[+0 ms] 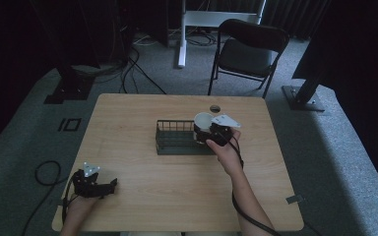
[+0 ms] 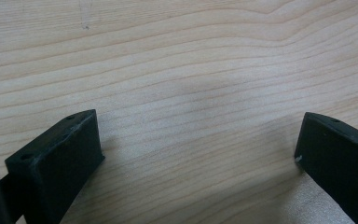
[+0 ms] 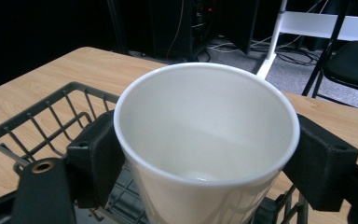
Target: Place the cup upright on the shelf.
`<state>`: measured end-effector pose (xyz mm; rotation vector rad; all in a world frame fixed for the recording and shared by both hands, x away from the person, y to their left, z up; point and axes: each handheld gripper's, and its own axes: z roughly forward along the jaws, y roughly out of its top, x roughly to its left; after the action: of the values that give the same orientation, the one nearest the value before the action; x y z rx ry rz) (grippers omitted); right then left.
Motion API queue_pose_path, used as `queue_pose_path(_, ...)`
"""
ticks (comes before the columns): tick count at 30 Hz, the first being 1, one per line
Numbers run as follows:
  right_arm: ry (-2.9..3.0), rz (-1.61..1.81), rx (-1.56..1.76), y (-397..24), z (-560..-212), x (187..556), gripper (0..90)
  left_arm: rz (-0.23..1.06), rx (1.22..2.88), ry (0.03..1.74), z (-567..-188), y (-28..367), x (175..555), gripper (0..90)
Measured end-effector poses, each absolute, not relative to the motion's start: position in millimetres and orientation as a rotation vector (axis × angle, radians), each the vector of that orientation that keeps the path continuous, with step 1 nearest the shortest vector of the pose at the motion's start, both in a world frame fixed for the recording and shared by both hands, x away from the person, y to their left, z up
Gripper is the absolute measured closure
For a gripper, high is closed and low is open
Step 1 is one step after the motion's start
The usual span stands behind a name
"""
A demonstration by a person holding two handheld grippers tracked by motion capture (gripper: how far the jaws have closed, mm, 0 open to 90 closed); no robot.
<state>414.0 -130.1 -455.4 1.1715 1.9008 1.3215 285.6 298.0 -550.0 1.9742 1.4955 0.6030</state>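
two jaws of the right gripper are pinching a light, crushable white cup below its rim, over the wire basket; the left gripper is resting spread, well apart from the basket.

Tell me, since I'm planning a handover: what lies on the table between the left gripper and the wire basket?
Nothing: in the high view, bare wooden table runs from the left gripper to the wire basket.
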Motion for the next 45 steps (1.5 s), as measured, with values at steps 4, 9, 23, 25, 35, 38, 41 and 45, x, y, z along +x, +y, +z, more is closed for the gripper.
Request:
queue_pose_path(4,1.905,1.311,1.175,-131,-460,416,19.9,0.603,1.975,1.495,-550,298,286,0.7)
queue_pose_path(9,1.921,1.286,1.171,-130,-465,417,19.8,0.603,1.975,1.495,-550,298,286,0.7)
queue_pose_path(23,1.933,1.281,1.148,-130,-466,413,12.4,0.603,1.974,1.495,-550,298,286,0.7)
queue_pose_path(25,1.934,1.298,1.148,-131,-466,412,12.3,0.603,1.974,1.495,-550,298,286,0.7)
queue_pose_path(35,1.929,1.319,1.128,-137,-462,403,11.9,0.603,1.974,1.495,-550,298,286,0.7)
queue_pose_path(38,1.935,1.328,1.129,-139,-463,400,11.9,0.603,1.975,1.495,-550,298,286,0.7)
queue_pose_path(41,1.933,1.327,1.112,-142,-463,396,11.9,0.603,1.974,1.495,-550,298,286,0.7)
queue_pose_path(45,1.922,1.319,1.105,-148,-464,391,12.0,0.603,1.974,1.495,-550,298,286,0.7)
